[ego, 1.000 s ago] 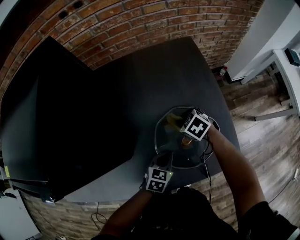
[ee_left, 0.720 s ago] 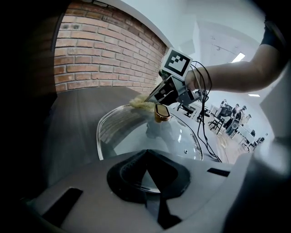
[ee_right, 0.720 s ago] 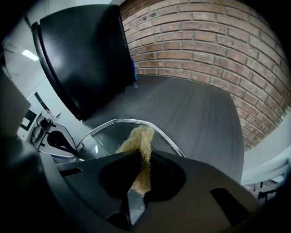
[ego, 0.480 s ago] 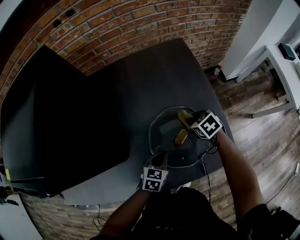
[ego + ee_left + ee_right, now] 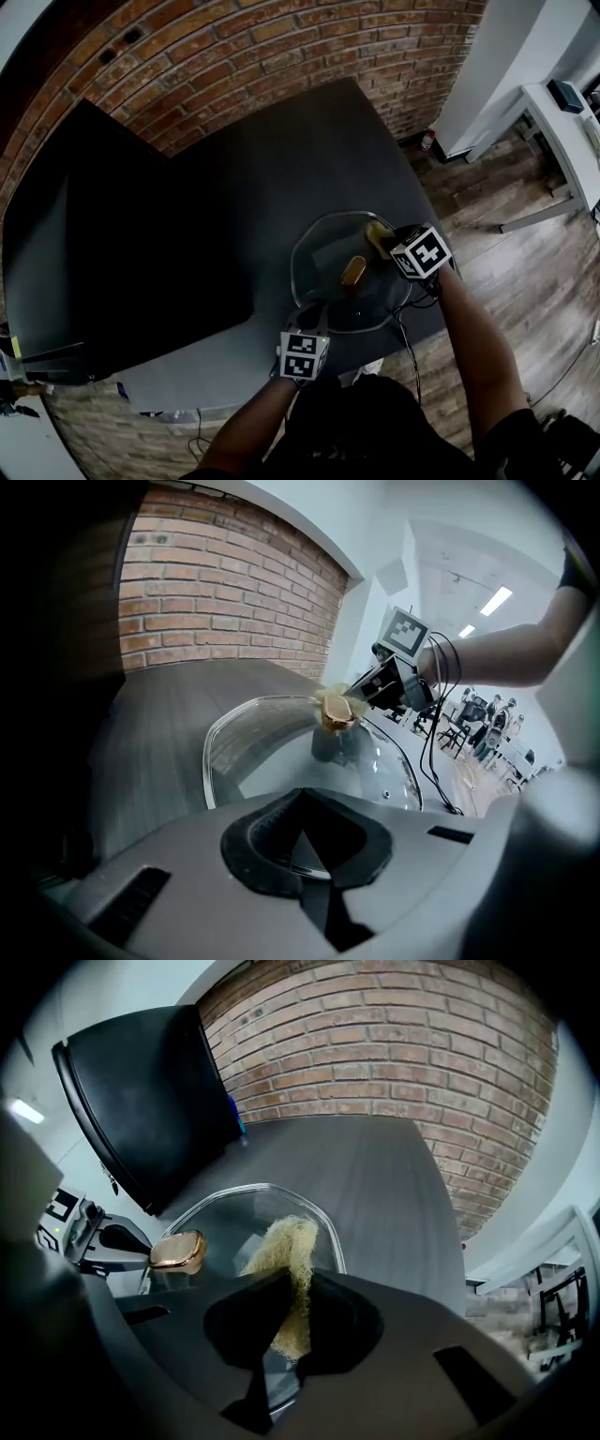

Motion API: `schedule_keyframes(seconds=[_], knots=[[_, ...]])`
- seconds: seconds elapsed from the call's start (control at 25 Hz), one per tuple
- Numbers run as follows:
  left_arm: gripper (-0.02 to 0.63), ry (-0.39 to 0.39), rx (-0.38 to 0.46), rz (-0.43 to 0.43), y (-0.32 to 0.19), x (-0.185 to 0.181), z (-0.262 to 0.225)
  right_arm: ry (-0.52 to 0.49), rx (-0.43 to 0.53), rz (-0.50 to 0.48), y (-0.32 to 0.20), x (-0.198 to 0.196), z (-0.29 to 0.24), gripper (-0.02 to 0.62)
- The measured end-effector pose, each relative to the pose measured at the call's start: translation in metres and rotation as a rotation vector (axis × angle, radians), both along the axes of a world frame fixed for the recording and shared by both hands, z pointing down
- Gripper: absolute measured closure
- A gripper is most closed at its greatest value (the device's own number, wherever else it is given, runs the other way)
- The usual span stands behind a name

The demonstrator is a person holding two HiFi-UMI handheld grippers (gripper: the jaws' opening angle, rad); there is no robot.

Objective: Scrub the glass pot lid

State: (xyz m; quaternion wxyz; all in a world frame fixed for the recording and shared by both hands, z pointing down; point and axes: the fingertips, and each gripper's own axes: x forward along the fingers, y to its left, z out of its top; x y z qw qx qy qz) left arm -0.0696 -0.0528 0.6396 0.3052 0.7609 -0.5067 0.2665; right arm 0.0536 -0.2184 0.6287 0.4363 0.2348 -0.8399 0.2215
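My left tongs (image 5: 317,322) grip lid (image 5: 323,246) rim, 6 o'clock | right tongs (image 5: 382,236) clamp scrubber (image 5: 284,1258), 2 o'clock | press flat, circle knob (image 5: 353,272).

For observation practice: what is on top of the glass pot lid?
A gold knob at centre; the right tool holds a yellow scrub pad over the lid. Pad-to-glass contact is hidden.

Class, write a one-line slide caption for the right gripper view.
Right gripper holds a yellow scrubber against the glass pot lid, near its gold knob.
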Motion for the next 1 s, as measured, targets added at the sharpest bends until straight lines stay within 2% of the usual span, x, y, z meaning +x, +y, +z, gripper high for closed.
schedule_keyframes(seconds=[0.28,0.52,0.64,0.72,0.8,1.0], knots=[[0.572,-0.024,-0.011,0.027,-0.001,0.002,-0.002,0.008,0.01,0.006,0.0,0.0,0.0,0.548],[0.573,-0.029,0.044,0.059,-0.017,0.009,-0.016,0.021,0.014,0.005,0.0,-0.001,0.0,0.548],[0.572,-0.032,0.028,0.066,-0.028,0.01,-0.011,0.051,0.026,-0.022,0.0,-0.002,0.0,0.548],[0.572,-0.028,0.016,0.067,-0.031,0.009,-0.008,0.054,0.067,-0.083,0.002,-0.011,-0.008,0.548],[0.572,-0.019,0.015,0.071,-0.032,0.009,-0.008,0.017,0.133,-0.177,0.004,-0.032,-0.023,0.548],[0.572,0.009,-0.004,0.079,-0.031,0.009,-0.008,-0.037,0.283,-0.473,0.025,-0.108,-0.056,0.548]])
